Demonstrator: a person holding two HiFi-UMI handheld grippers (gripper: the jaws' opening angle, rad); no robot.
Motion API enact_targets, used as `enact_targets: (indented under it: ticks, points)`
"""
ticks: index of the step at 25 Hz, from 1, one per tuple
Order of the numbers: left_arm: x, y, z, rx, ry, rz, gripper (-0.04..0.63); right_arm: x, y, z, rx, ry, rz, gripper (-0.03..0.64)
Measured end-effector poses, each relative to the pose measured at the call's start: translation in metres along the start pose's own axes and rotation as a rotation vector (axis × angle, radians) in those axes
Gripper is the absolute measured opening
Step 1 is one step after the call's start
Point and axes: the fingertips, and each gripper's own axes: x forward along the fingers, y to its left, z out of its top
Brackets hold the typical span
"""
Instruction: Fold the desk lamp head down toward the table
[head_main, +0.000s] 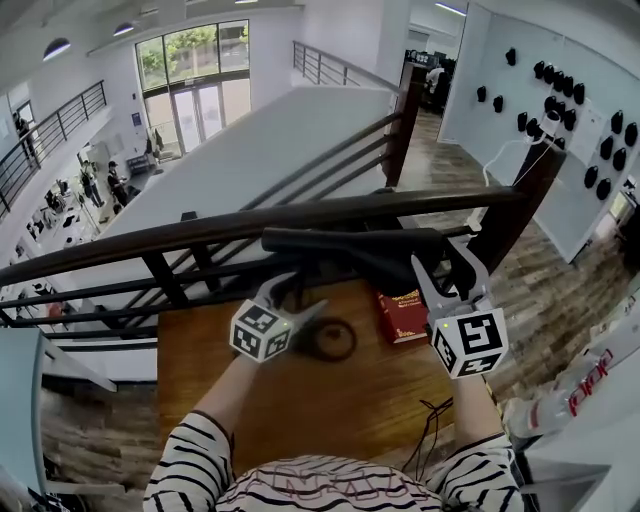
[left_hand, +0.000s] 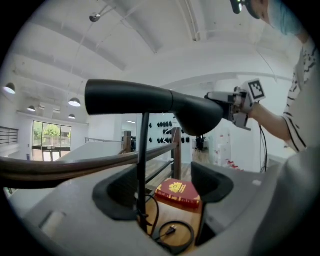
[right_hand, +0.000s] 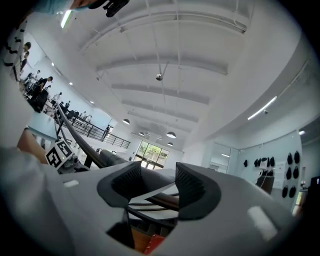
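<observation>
The black desk lamp's long head (head_main: 350, 242) lies level above the wooden table (head_main: 250, 400), over the far edge. In the left gripper view the lamp head (left_hand: 150, 100) spans the top, and its thin pole (left_hand: 142, 165) stands between my left gripper's (left_hand: 165, 187) open jaws, close to the left pad; the right pad is well clear. My left gripper (head_main: 298, 300) sits low by the lamp's foot. My right gripper (head_main: 447, 262) is at the head's thick right end and stands open (right_hand: 156, 187) with nothing between its pads; the lamp head (right_hand: 112, 160) runs past its left jaw.
A red book (head_main: 402, 315) lies on the table right of the lamp's base, with a coiled black cable (head_main: 335, 340) beside it. A dark wooden railing (head_main: 250, 225) runs just behind the table over a drop. A white wall panel (head_main: 560, 90) stands at far right.
</observation>
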Motion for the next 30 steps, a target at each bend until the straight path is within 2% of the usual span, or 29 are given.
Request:
enact_targets:
  ticks: [6,8,18,30]
  points:
    - [0.001,-0.006,-0.002,0.012,0.008,-0.029,0.364,-0.007,0.003,-0.035,0.127,-0.018,-0.015,0.215]
    - [0.0,-0.009,-0.001,0.016,0.008,-0.037,0.381,-0.008,0.008,-0.048,0.149,0.006,-0.004,0.202]
    - [0.002,-0.012,0.001,0.002,-0.006,-0.07,0.407,0.007,0.048,-0.126,0.192,0.215,0.091,0.192]
    - [-0.003,-0.01,0.001,0.0,-0.023,-0.096,0.414,0.029,0.089,-0.161,0.245,0.294,0.188,0.192]
